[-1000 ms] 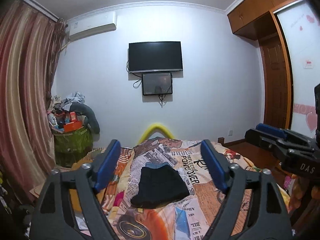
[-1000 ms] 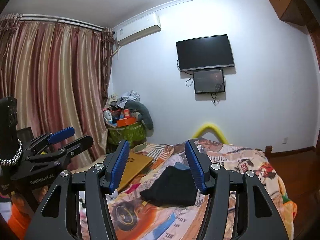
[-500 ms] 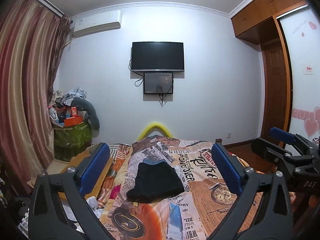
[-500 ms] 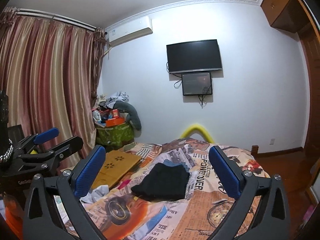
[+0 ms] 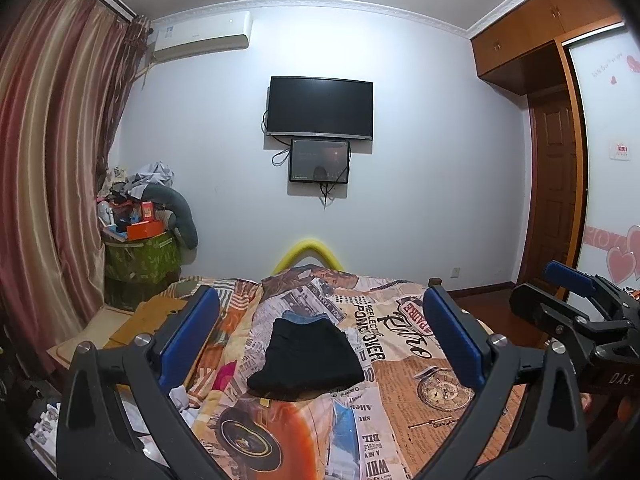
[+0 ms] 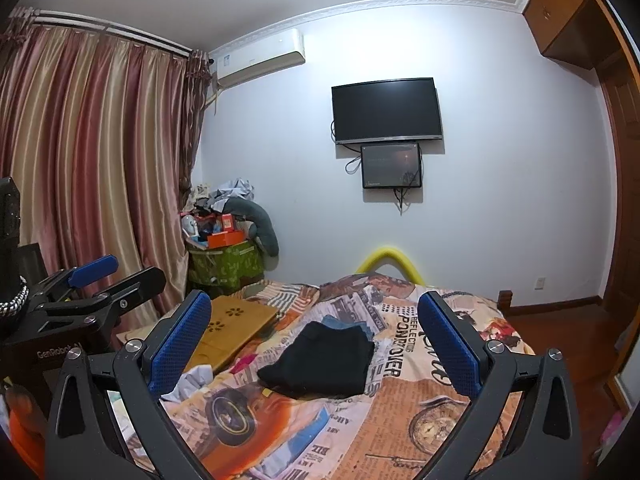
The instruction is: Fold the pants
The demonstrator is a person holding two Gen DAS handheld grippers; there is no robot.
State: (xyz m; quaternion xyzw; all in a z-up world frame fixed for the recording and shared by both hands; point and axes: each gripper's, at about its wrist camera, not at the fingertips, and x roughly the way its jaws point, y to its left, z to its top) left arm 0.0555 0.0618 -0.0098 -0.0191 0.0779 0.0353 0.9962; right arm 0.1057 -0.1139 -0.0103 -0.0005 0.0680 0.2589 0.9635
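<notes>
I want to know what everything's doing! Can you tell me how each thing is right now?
black pants: folded, lying on the bed
jeans: folded under the black pants
left gripper: jaws wide open, empty
right gripper: jaws wide open, empty
TV: off
curtains: drawn shut
door: shut

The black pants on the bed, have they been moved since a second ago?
No. The black pants lie folded on the same spot of the bedspread, beside its "POWER" print, with blue cloth showing at their far edge.
</notes>
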